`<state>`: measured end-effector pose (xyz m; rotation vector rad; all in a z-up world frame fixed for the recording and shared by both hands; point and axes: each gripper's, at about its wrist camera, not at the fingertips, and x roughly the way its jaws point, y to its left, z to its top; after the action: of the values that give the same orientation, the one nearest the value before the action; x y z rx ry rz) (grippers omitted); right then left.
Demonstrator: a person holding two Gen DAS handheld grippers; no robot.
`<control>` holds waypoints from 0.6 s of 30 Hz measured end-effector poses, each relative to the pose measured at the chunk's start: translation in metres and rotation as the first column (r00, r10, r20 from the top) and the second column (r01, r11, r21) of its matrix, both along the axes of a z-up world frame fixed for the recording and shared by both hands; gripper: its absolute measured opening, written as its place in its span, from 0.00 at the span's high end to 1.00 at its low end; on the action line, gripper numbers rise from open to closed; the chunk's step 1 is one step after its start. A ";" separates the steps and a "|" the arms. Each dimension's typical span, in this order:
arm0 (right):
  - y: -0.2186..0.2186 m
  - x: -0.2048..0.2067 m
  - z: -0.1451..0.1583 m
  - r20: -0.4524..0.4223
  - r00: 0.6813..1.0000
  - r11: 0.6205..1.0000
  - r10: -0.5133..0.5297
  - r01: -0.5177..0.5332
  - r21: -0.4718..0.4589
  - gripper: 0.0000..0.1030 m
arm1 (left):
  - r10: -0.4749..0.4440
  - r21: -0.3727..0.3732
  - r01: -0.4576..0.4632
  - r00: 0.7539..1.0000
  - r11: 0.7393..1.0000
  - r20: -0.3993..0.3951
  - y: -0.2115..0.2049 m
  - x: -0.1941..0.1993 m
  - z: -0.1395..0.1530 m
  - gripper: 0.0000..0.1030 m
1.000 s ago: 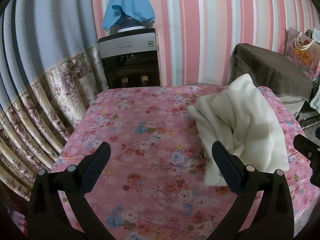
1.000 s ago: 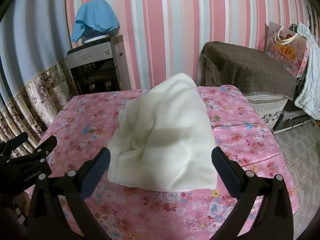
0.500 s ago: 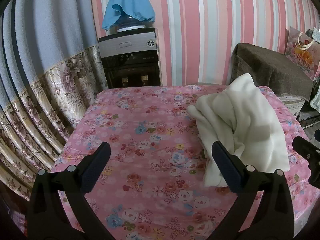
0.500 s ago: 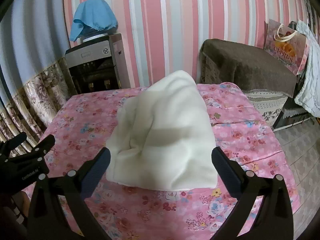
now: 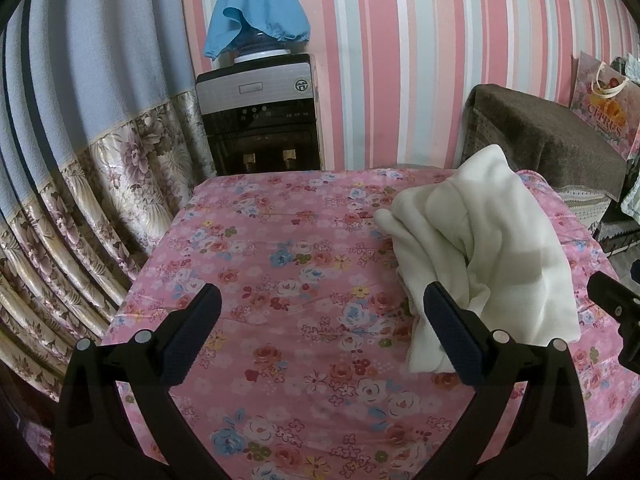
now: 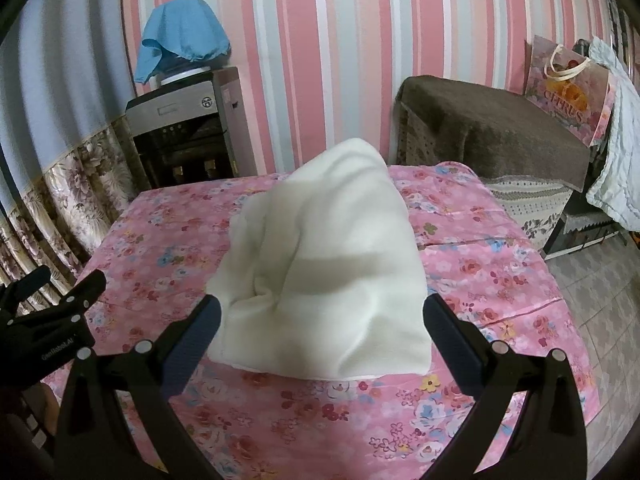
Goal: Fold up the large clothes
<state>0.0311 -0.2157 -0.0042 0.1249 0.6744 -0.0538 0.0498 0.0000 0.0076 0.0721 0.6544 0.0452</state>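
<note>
A cream-white garment [image 6: 324, 264] lies bunched in a heap on the pink flowered table cover [image 6: 480, 264]. In the left wrist view the same garment [image 5: 480, 248] sits on the right half of the table. My left gripper [image 5: 320, 312] hovers open over bare flowered cloth, its right finger just in front of the garment's near edge. My right gripper [image 6: 320, 316] is open too, its fingers spread either side of the heap's near edge, not touching it. The left gripper [image 6: 52, 304] shows at the left edge of the right wrist view.
A water dispenser [image 5: 260, 120] with a blue cloth cover stands behind the table against the striped wall. A brown-covered piece of furniture [image 6: 488, 128] with a gift bag [image 6: 568, 100] is at the back right. Flowered curtains [image 5: 80, 208] hang to the left. Tiled floor [image 6: 592, 292] lies right.
Both grippers stay open. The right wrist view has crept slightly closer to the garment; the left view is almost unchanged. The garment has not moved.
</note>
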 end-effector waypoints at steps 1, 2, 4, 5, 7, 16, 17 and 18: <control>0.000 0.000 0.000 0.000 1.000 1.000 -0.002 0.002 0.001 0.02 | 0.001 0.000 -0.001 1.000 1.000 0.000 0.000 0.000 0.000 0.03; 0.000 0.000 0.000 -0.001 1.000 1.000 -0.005 0.005 0.003 0.02 | 0.000 -0.001 0.000 1.000 1.000 -0.001 0.000 0.000 0.000 0.03; 0.002 0.000 0.000 -0.002 1.000 1.000 -0.008 0.008 0.003 0.02 | -0.001 -0.002 0.001 1.000 1.000 -0.002 0.000 0.000 0.000 0.03; 0.003 0.000 0.000 -0.002 1.000 1.000 -0.012 0.012 0.001 0.02 | 0.000 0.000 0.000 1.000 1.000 0.000 0.000 0.000 0.000 0.03; 0.004 -0.001 0.001 -0.002 1.000 1.000 -0.012 0.012 0.000 0.02 | -0.001 0.001 0.001 1.000 1.000 -0.002 0.000 0.001 0.000 0.03; 0.005 0.001 0.000 -0.005 1.000 1.000 -0.020 0.020 -0.002 0.02 | -0.005 -0.002 0.005 1.000 1.000 -0.002 0.001 0.000 -0.001 0.03; 0.005 0.001 0.000 -0.005 1.000 1.000 -0.019 0.019 -0.002 0.02 | -0.003 -0.001 0.003 1.000 1.000 -0.002 0.001 0.000 -0.002 0.03; 0.005 0.001 0.000 -0.006 1.000 1.000 -0.020 0.020 -0.002 0.02 | -0.004 -0.003 0.003 1.000 1.000 -0.002 0.001 0.000 -0.002 0.03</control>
<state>0.0325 -0.2108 -0.0038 0.1300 0.6787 -0.0737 0.0498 0.0011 0.0057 0.0707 0.6565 0.0408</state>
